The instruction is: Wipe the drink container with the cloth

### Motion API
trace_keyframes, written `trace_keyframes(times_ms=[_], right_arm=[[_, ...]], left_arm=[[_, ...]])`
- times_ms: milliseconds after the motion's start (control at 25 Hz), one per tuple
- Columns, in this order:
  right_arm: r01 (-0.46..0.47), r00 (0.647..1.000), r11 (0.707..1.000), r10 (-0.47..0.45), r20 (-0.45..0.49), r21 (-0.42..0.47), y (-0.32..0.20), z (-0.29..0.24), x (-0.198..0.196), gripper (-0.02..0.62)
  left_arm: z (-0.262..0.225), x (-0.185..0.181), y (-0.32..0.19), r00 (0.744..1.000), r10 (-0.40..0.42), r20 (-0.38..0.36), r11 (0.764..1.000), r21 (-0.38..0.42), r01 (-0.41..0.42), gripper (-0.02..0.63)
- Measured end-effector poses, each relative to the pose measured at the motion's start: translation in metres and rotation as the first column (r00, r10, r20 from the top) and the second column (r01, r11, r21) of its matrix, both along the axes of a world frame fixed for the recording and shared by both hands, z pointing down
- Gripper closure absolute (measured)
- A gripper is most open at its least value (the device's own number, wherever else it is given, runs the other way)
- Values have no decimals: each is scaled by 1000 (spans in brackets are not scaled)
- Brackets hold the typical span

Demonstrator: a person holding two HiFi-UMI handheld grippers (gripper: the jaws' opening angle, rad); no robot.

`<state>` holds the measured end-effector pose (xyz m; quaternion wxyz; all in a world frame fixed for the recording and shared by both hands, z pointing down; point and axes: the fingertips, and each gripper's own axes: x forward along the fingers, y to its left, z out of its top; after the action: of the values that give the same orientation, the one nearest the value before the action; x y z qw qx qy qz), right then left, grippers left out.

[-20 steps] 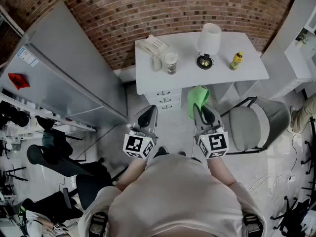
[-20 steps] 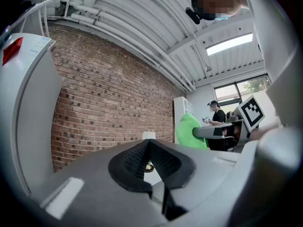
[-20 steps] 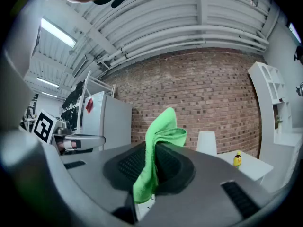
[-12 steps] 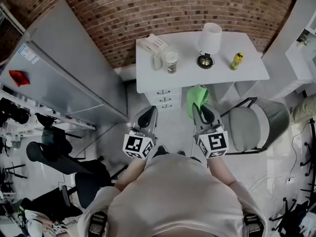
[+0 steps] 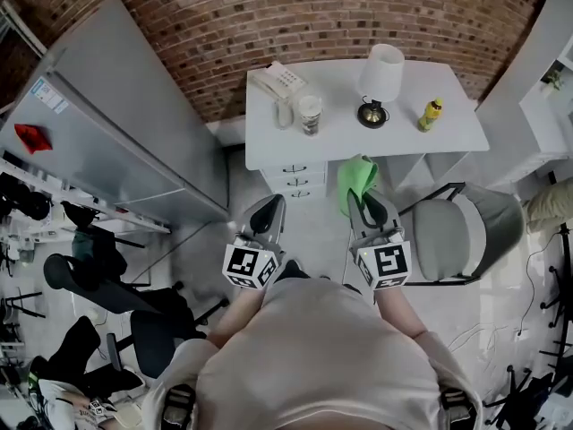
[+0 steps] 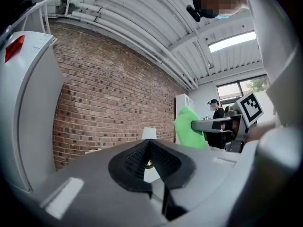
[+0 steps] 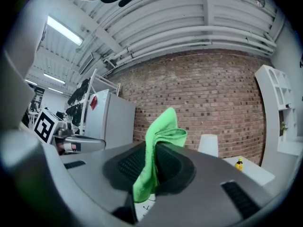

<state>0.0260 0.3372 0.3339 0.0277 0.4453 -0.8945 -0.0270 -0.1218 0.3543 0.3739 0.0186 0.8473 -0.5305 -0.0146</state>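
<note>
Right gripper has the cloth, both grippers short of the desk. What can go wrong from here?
1. The right gripper pinches the green cloth with much of it loose; it may slip out under wiping pressure.
2. The left gripper is shut and empty, so nothing steadies the cup or the yellow bottle; either may tip.
3. The lamp stands between them on the desk; a wide swipe may knock it.

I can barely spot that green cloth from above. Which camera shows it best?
The right gripper view: the cloth sits centre, clamped in the jaws, folds clear. The head view shows a small green patch; the left gripper view shows the cloth sideways, farther off.
</note>
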Motion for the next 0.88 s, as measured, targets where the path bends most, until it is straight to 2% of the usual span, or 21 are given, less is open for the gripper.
trace_keyframes(times_ms=[280, 400, 680, 880], right_arm=[[-10, 1000, 1000, 10, -10, -29, -29, 9, -3, 560], [-14, 1000, 999, 14, -16, -39, -51, 14, -8, 560], [-40, 998, 996, 36, -54, -74, -135, 33, -35, 560], [-87, 994, 992, 81, -74, -89, -214, 44, -60, 560]], left_arm=[[6, -5, -20, 999, 35, -38, 999, 23, -34, 597], [15, -13, -42, 1000, 18, -18, 1000, 25, -18, 597], [48, -44, -127, 999, 35, -39, 999, -36, -36, 597], [65, -72, -209, 996, 92, -9, 994, -58, -92, 597]])
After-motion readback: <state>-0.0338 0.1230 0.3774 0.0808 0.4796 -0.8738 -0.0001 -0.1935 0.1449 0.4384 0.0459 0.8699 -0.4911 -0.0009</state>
